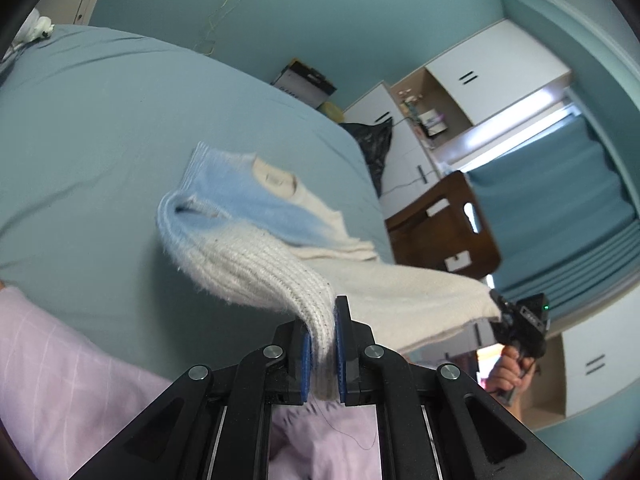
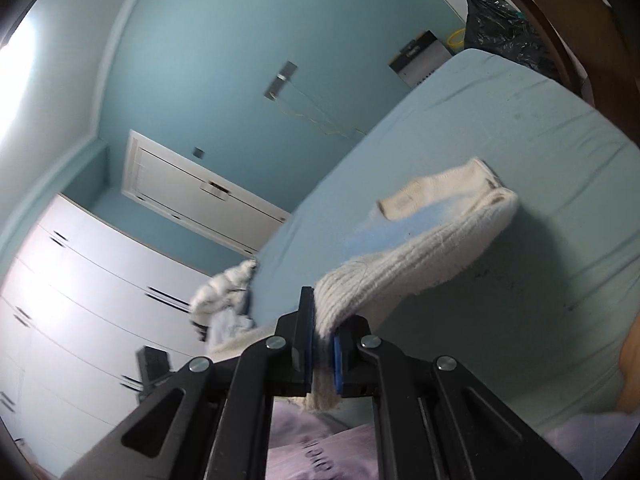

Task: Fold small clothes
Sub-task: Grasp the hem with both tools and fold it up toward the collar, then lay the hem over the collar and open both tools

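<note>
Sweater [image 1: 256, 236], fuzzy cream and pale blue, hung in the air above the blue bed [image 1: 100, 140], stretched between both tools. Left gripper [image 1: 322, 354] pinched its ribbed edge between blue pads, at six o'clock in that view. Right gripper [image 2: 322, 350] was pressed together on another ribbed edge, the knit trailing toward two o'clock. From the left view, a hand [image 1: 508, 372] at four o'clock carried that right tool. Pink cloth [image 1: 60, 380] lay below at eight o'clock. White wardrobe [image 2: 80, 300] stood at nine o'clock in the right view, a black bag [image 2: 500, 24] at one o'clock.
</note>
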`<action>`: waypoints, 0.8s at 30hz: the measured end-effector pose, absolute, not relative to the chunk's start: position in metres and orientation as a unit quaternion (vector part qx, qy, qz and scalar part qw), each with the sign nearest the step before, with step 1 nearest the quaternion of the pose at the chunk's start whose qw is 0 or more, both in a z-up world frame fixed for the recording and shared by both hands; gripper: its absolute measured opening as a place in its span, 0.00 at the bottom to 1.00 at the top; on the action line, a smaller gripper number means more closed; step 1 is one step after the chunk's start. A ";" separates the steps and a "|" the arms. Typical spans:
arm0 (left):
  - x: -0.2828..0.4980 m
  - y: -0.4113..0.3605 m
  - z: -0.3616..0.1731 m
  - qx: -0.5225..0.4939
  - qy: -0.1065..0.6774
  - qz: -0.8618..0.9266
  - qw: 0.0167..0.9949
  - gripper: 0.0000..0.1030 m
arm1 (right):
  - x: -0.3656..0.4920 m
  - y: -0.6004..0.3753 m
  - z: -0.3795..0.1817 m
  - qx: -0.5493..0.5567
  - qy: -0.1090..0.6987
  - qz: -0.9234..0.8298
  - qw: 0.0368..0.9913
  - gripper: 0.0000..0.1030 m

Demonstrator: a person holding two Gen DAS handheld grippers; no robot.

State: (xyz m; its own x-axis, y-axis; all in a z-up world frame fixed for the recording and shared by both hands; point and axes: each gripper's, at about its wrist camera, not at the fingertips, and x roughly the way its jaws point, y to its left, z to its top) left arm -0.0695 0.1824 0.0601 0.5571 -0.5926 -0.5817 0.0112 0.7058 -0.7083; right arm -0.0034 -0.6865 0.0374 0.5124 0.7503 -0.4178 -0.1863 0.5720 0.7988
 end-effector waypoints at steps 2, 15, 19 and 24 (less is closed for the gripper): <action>-0.089 0.181 0.070 -0.324 0.430 -0.182 0.823 0.08 | -0.017 -0.689 0.042 0.363 0.386 0.300 0.793 0.04; 0.003 0.198 0.043 -0.359 0.467 -0.149 0.794 0.08 | 0.025 -0.684 0.016 0.380 0.478 0.264 0.747 0.04; 0.117 0.203 0.000 -0.357 0.511 -0.088 0.777 0.08 | 0.118 -0.669 -0.028 0.385 0.536 0.219 0.719 0.04; 0.253 0.195 -0.067 -0.354 0.546 -0.019 0.759 0.08 | 0.227 -0.632 -0.076 0.365 0.563 0.189 0.717 0.04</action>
